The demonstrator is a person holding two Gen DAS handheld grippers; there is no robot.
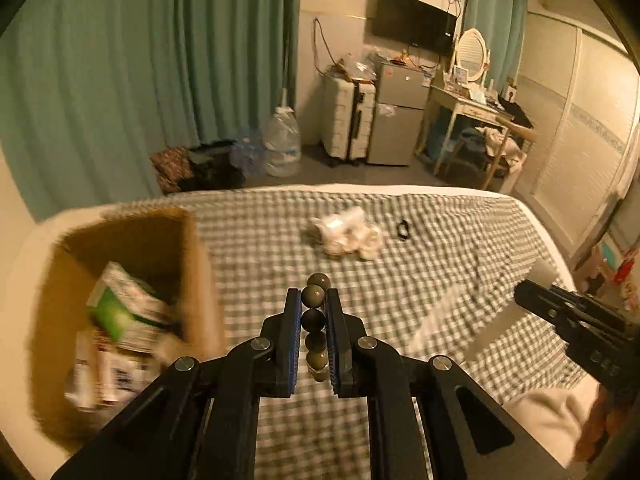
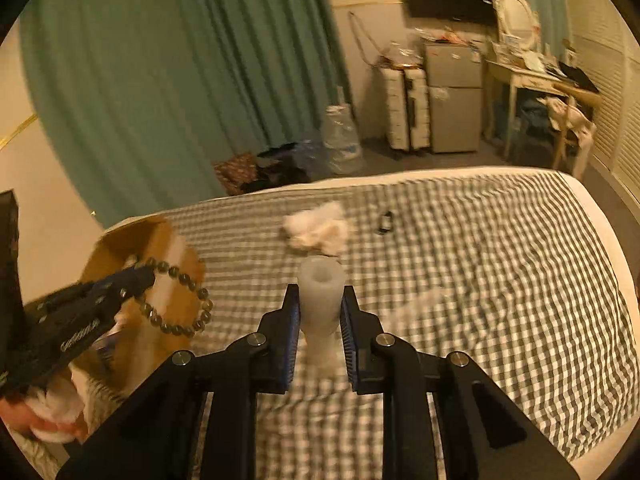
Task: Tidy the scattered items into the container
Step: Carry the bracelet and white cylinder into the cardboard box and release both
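With both loads in carry, the left gripper (image 1: 313, 304) clamped on a bead bracelet (image 2: 176, 300) and the right gripper (image 2: 320, 304) on a white waisted piece (image 2: 321, 300), next comes release over the cardboard box (image 1: 200, 264) at the bed's left.

My left tongs (image 1: 313, 300) angle downward, blue pads clamped tight. My right tongs (image 2: 320, 300) also tilt downward, pads pressed in. In the left view the right tongs sit at four o'clock.
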